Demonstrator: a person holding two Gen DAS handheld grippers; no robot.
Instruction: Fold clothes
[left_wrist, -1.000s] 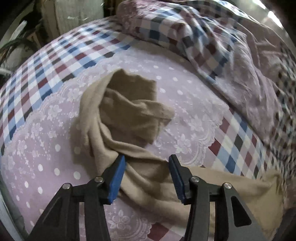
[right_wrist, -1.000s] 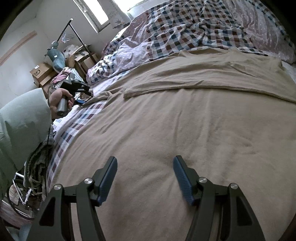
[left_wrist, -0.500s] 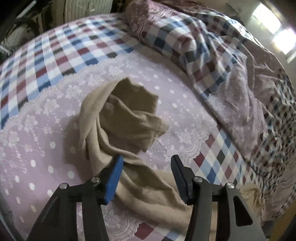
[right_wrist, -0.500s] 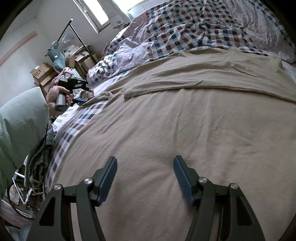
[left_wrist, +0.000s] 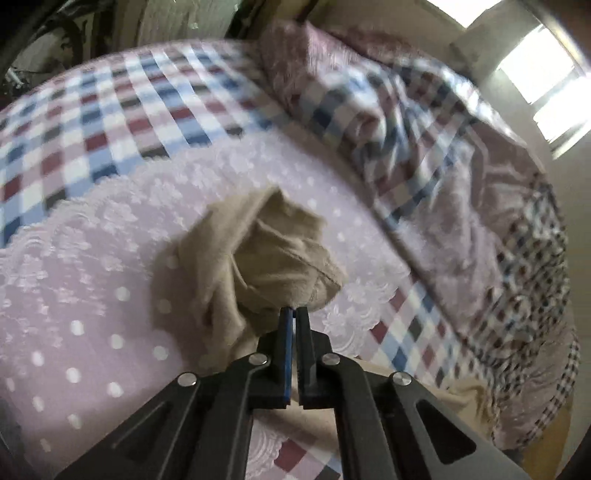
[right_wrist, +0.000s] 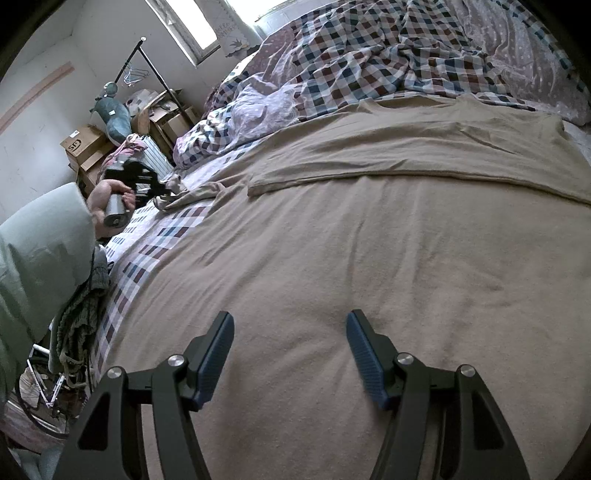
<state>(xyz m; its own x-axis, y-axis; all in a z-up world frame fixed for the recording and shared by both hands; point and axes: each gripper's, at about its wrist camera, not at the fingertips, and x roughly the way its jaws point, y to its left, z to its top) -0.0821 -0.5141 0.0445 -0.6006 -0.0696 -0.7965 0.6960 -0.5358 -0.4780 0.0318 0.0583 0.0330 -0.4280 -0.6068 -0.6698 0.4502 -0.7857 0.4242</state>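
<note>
A tan shirt (right_wrist: 369, 258) lies spread over the bed, its top part folded down across the body. Its left sleeve (left_wrist: 266, 258) is bunched up on the dotted purple sheet (left_wrist: 74, 295). My left gripper (left_wrist: 293, 312) is shut, its tips pinching the sleeve's cloth near the cuff. In the right wrist view that same left gripper (right_wrist: 164, 190) sits in a person's hand at the bed's left edge, with the sleeve end (right_wrist: 199, 194) drawn toward it. Over the shirt's lower body my right gripper (right_wrist: 290, 328) stands open, holding nothing.
A rumpled checked duvet (right_wrist: 388, 55) is heaped along the far side of the bed, also in the left wrist view as duvet (left_wrist: 424, 147). Cardboard boxes (right_wrist: 85, 144) and a clothes rail (right_wrist: 147, 62) stand by the wall. The person's pale green sleeve (right_wrist: 40, 251) fills the left edge.
The left jaws have closed on the sleeve cloth, and that gripper has moved forward and up toward the cuff while turning. The right gripper has stayed still and open.
</note>
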